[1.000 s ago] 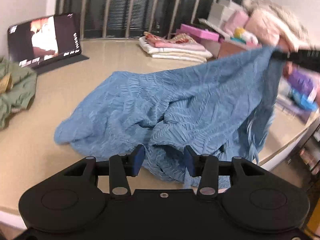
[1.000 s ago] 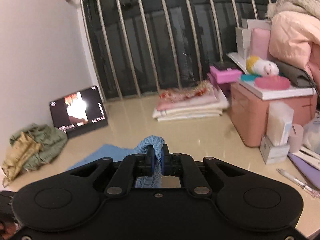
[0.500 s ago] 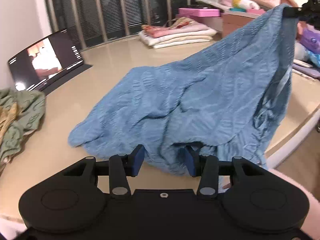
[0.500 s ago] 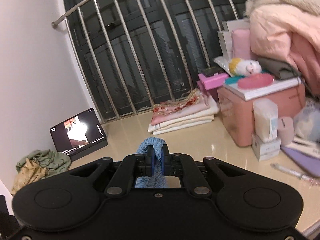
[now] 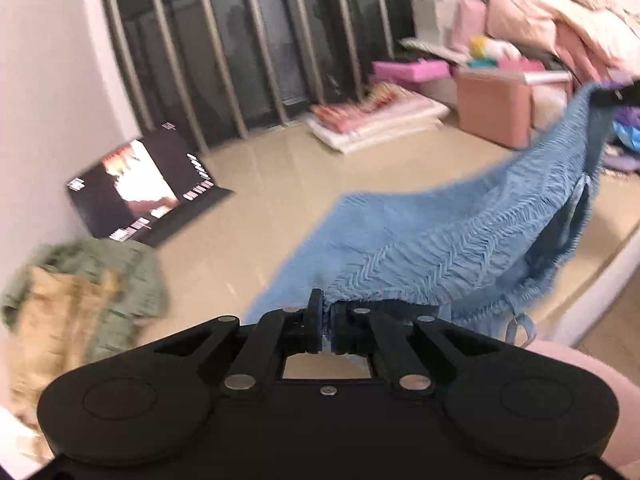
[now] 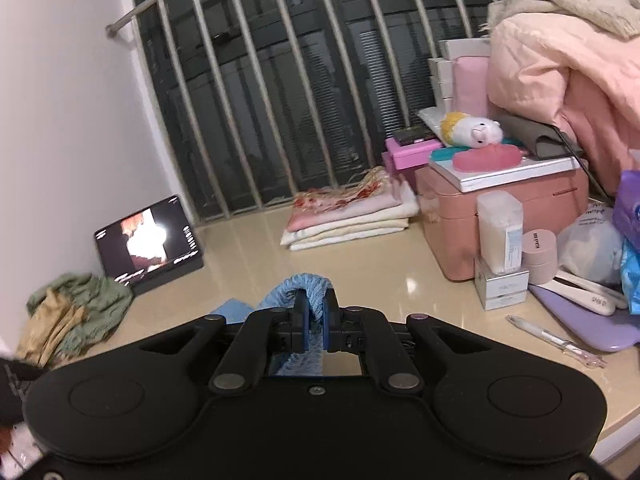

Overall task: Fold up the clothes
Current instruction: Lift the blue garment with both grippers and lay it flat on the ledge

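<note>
A blue crinkled garment (image 5: 440,236) stretches in the air over the beige table (image 5: 260,184) between both grippers. My left gripper (image 5: 326,326) is shut on its near edge. My right gripper (image 6: 315,318) is shut on a bunched fold of the same blue garment (image 6: 302,290), and in the left wrist view it holds the cloth up at the far right (image 5: 614,94). The cloth's far side still trails on the table.
A lit tablet (image 5: 140,188) leans on the left wall. A green and tan clothes heap (image 5: 80,292) lies at the left. Folded clothes (image 6: 348,216) sit by the window bars. A pink box (image 6: 500,200), jars and a pen (image 6: 556,340) crowd the right.
My left gripper has closed on the blue garment's near edge and lifted it. The garment is now stretched between both grippers, with most of it off the table.
</note>
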`<action>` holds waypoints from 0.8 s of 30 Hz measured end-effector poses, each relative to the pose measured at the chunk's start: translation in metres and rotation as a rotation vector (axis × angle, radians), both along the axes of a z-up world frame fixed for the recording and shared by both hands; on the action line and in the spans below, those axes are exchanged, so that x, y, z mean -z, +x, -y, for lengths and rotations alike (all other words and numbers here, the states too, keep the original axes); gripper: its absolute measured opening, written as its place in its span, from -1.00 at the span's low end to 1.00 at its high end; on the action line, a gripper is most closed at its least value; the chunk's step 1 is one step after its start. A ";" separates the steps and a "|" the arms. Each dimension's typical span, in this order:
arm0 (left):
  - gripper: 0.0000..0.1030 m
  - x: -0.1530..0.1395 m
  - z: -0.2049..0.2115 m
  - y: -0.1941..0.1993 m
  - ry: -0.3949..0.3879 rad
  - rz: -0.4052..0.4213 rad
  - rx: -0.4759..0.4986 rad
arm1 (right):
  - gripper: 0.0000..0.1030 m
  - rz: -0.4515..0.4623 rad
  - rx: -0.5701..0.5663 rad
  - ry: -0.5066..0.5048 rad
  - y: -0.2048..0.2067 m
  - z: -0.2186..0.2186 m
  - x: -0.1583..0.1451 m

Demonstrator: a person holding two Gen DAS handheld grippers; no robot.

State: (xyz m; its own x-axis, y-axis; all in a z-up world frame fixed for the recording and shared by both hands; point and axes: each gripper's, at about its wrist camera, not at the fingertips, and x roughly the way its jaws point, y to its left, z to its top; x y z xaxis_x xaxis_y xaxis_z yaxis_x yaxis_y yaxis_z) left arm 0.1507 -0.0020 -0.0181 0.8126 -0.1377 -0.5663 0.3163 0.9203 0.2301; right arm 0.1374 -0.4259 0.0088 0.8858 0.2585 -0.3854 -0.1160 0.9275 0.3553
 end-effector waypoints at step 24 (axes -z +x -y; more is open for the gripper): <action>-0.93 -0.226 0.007 0.109 0.088 0.421 -0.074 | -0.90 0.229 -0.047 -0.090 0.116 -0.027 -0.195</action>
